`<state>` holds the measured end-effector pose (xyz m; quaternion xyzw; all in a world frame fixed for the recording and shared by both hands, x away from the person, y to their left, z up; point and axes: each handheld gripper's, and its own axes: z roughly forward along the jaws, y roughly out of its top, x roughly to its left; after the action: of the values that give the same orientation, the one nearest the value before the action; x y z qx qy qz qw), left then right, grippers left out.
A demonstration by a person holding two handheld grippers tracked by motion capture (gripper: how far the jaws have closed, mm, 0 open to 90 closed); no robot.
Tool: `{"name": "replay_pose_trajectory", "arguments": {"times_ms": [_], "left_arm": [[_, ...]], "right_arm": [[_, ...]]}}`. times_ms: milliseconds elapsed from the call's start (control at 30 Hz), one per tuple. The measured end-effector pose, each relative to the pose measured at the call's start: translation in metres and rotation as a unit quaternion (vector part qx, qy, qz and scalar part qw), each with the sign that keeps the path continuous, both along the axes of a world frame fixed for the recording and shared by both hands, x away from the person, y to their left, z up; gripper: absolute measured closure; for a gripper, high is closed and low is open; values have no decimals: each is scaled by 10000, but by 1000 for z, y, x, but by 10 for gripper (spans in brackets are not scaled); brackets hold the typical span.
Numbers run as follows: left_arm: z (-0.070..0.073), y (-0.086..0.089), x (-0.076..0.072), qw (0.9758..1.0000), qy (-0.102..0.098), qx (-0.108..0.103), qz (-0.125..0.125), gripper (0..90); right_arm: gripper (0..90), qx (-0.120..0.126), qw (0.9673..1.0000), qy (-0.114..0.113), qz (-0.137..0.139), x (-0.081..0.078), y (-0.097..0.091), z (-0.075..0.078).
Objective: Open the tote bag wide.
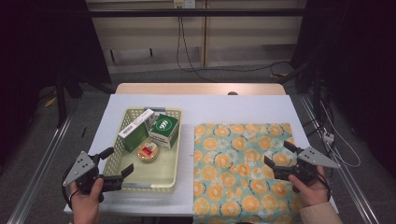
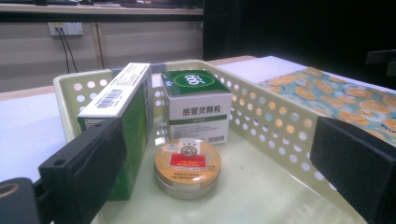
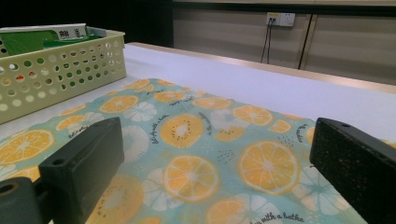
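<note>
Left claw (image 1: 117,162) spread wide, empty, at the near-left corner of a pale perforated basket (image 1: 171,164) on the white tabletop (image 1: 243,108). Inside: tall green-and-white box (image 1: 135,129) leaning, green-topped box (image 1: 163,130) beside it, round orange tin (image 1: 149,151) in front. Rightward, citrus-print cloth (image 1: 233,172) lying flat. Right claw (image 1: 279,155) wide, empty, over the cloth's right edge.

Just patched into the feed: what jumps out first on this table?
The orange-slice patterned cloth spread flat on the table's right half catches the eye first, with the right gripper hovering open over it. To its left, a pale perforated basket holds two green-and-white boxes and a round orange tin, with the open left gripper at its near corner.
</note>
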<state>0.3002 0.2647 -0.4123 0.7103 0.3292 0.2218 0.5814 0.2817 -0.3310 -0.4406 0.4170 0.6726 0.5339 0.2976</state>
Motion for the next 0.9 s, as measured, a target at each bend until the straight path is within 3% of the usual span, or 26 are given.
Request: {"name": "replay_pose_trajectory", "arguments": {"times_ms": [300, 600, 700, 900], "left_arm": [[0, -2, 0, 9999, 30, -89, -35, 33], [-2, -2, 2, 10000, 64, -63, -10, 33], [-2, -1, 2, 9999, 62, -101, 13, 33], [-1, 1, 2, 9998, 56, -194, 66, 33]], "right_arm": [[29, -64, 10000, 65, -1, -1, 1, 1], [35, -374, 9988, 330, 12, 6, 5, 17], [36, -556, 9974, 438, 128, 20, 7, 26], [41, -692, 9953, 640, 202, 46, 13, 33]]}}
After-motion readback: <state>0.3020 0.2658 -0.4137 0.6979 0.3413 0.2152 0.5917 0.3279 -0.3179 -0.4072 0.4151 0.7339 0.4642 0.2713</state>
